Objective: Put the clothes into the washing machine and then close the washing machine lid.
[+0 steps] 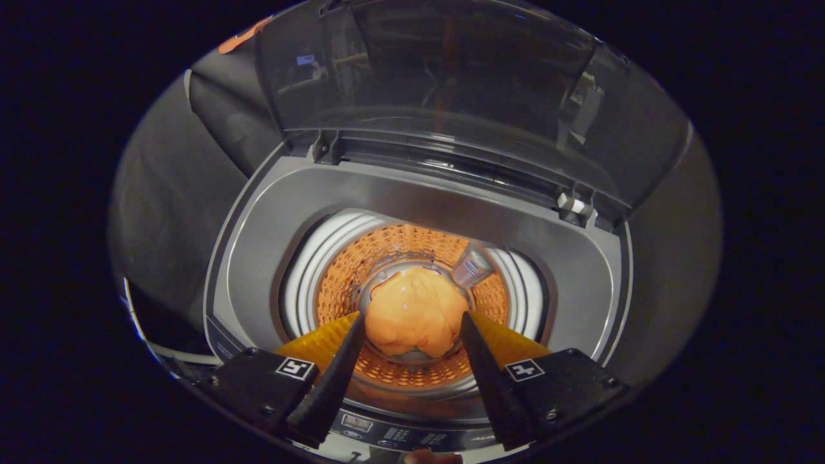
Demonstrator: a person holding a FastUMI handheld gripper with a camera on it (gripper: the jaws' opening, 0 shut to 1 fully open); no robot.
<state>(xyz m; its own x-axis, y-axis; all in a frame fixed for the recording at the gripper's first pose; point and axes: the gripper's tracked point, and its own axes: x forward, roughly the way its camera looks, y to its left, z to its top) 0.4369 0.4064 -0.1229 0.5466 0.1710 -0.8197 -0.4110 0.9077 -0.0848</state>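
Observation:
An orange piece of clothing [416, 316] lies bunched at the bottom of the washing machine's perforated drum [399, 248]. My gripper [411, 317] hovers over the drum mouth, looking down into it. It is open, with its fingers wide apart, and the cloth shows in the gap between them, down in the drum. The fingertips [353, 325] frame the cloth's sides but do not press on it. The machine's see-through lid [451, 84] stands raised at the back, beyond the drum.
A grey top deck [271, 219] rings the drum opening. The lid hinge [573, 205] sits at the back right. The control panel [387, 435] runs along the near edge, under the fingers. Black booth cloth [167, 193] hangs to the left.

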